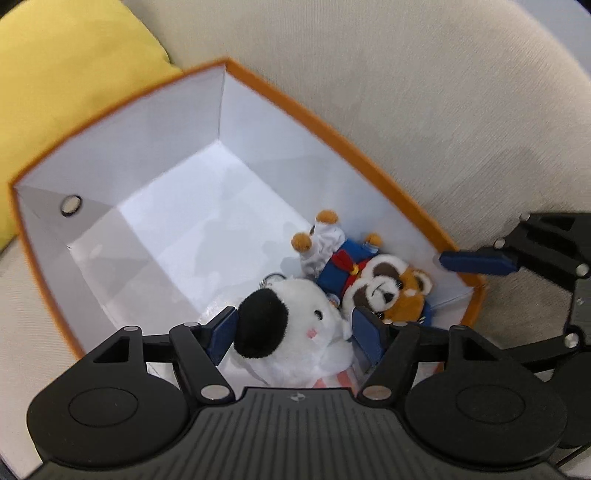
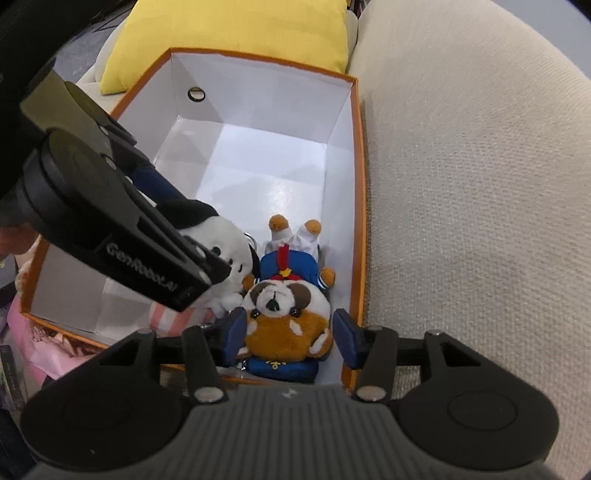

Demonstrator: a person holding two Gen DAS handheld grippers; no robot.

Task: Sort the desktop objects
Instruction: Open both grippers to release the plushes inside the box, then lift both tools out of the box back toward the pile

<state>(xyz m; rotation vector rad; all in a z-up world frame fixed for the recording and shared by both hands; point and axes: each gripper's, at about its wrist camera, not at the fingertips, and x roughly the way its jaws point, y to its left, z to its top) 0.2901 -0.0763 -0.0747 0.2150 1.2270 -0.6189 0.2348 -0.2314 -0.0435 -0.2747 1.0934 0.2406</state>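
Note:
An orange box [image 1: 332, 127] with white inside stands on a beige sofa; it also shows in the right wrist view [image 2: 360, 184]. In its near corner lie two plush toys. A white plush with a black ear [image 1: 288, 332] sits between the blue pads of my left gripper [image 1: 293, 332], which is open around it. A brown raccoon plush in blue clothes [image 1: 384, 284] lies beside it. In the right wrist view the raccoon plush [image 2: 288, 317] sits between the pads of my open right gripper [image 2: 290, 332], and the white plush [image 2: 225, 240] is partly hidden by the left gripper [image 2: 147, 251].
A yellow cushion [image 1: 55, 74] lies behind the box, also in the right wrist view [image 2: 240, 33]. Beige sofa fabric [image 2: 480, 184] rises to the right. Pink items [image 2: 37, 343] lie left of the box. A metal eyelet [image 1: 70, 205] sits in the box's end wall.

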